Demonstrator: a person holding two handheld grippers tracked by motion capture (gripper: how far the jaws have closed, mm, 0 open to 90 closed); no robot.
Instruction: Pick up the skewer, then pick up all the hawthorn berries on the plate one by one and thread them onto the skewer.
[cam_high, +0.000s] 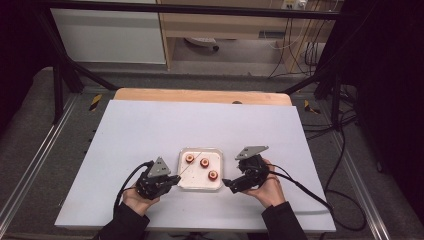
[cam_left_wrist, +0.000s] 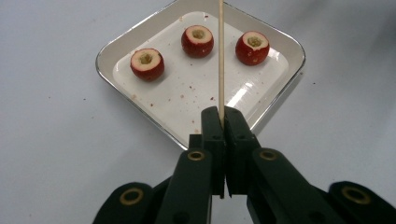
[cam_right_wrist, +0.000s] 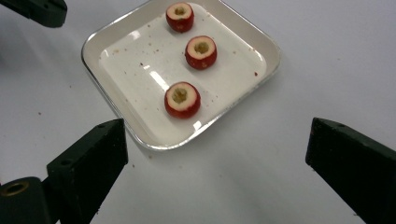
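A white square tray (cam_high: 196, 178) sits near the table's front and holds three red cored fruits (cam_high: 204, 162) in a loose row. My left gripper (cam_high: 176, 179) is at the tray's left edge, shut on a thin wooden skewer (cam_left_wrist: 221, 56). The skewer points out over the tray, between two of the fruits (cam_left_wrist: 197, 41) (cam_left_wrist: 252, 47), and seems to touch none. My right gripper (cam_high: 228, 185) is at the tray's right front corner. It stands open with nothing between its jaws, and the nearest fruit (cam_right_wrist: 182, 99) lies just ahead of it.
The tray (cam_right_wrist: 135, 70) carries reddish crumbs. It rests on a white sheet (cam_high: 150, 130) over a wooden table. Black frame posts and cables run along both sides. A jaw of the left gripper (cam_right_wrist: 37, 10) shows at the top left of the right gripper view.
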